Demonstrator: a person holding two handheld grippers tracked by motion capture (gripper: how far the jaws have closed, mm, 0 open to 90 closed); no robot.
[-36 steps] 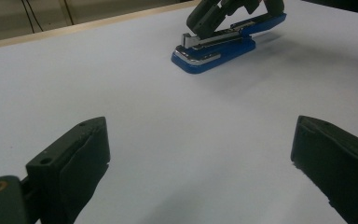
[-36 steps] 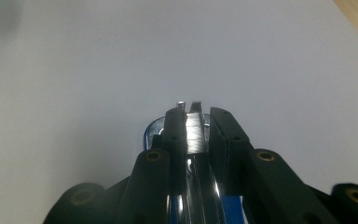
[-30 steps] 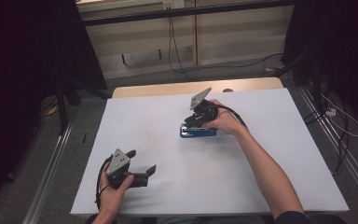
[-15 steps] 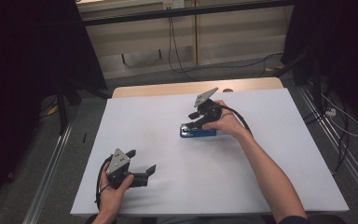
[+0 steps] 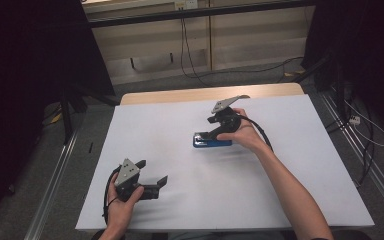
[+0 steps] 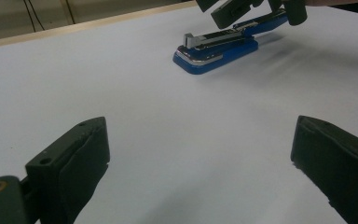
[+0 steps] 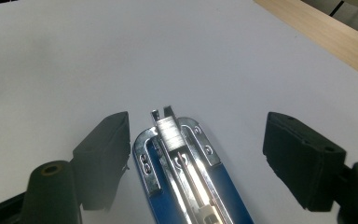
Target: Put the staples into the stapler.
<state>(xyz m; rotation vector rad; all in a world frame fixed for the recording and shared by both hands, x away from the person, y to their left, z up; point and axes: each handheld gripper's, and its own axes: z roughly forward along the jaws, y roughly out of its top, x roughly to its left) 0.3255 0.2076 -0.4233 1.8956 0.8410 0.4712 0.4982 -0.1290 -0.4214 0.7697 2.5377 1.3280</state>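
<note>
So I've got one stapler (image 5: 212,141) on the white table (image 5: 300,190), a bit right of centre toward the far edge. Its long axis runs roughly left-right in the high view, and in the left gripper view the metal nose end (image 6: 200,44) points toward the left side of the table. Blue plastic base, shiny chrome top rail, long narrow shape with a rounded front, lid part flipped open.

My right gripper (image 7: 196,154) sits over it; its jaws have just been opening and stand wide either side of the stapler, pads not pressing it. My left gripper (image 6: 200,158) is near the table's front left, jaws wide apart, nothing between. Two grippers, black matte pads.
</note>
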